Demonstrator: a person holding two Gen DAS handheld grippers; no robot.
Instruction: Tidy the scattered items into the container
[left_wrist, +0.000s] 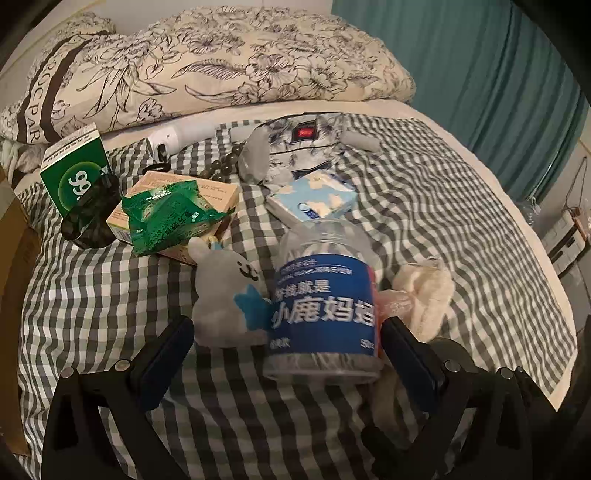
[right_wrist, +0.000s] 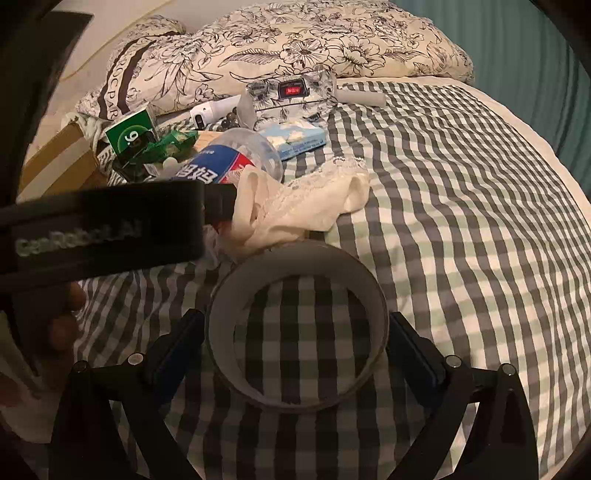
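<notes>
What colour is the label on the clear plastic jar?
Blue with white lettering on the clear plastic jar, clearest in the left wrist view.

clutter pile (left_wrist: 177, 218) crowds left, checked sheet (right_wrist: 461, 221) open right

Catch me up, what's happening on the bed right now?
A person is clearing clutter off a checked bedsheet with two tools. The left hand-held gripper is open around a clear jar with a blue label, not yet pressing on it. The right hand-held gripper is open around a grey tape ring lying flat. A cardboard box sits at the bed's left edge; boxes, tissues and a plush toy are still scattered.
</notes>
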